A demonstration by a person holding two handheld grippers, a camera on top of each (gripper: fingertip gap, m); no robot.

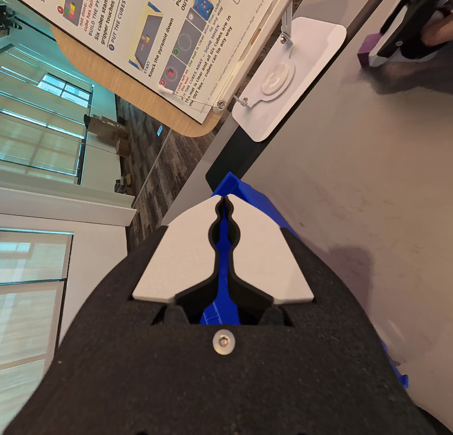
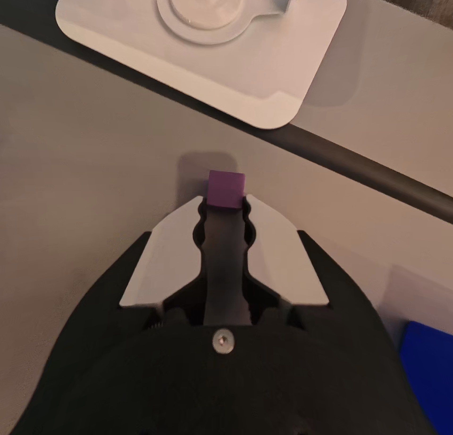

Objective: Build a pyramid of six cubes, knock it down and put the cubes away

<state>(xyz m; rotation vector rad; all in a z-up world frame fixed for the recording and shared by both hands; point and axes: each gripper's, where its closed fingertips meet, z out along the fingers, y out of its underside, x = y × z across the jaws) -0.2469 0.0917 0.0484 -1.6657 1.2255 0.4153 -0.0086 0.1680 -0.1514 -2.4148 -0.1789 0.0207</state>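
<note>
Left gripper closed over a blue box; right gripper holding a purple cube over the grey mat.

The left gripper (image 1: pixel 224 198) has its white fingertips pressed together with nothing between them, poised above the blue box (image 1: pixel 255 202) at the edge of the grey mat (image 1: pixel 343 178). Beyond it a printed instruction sheet (image 1: pixel 157 30) stands on a white stand base (image 1: pixel 289 80). The right gripper (image 2: pixel 224 200) is at a narrow opening, pinching the purple cube (image 2: pixel 226 189) at its fingertips, close to the mat's far edge and the stand base.
</note>
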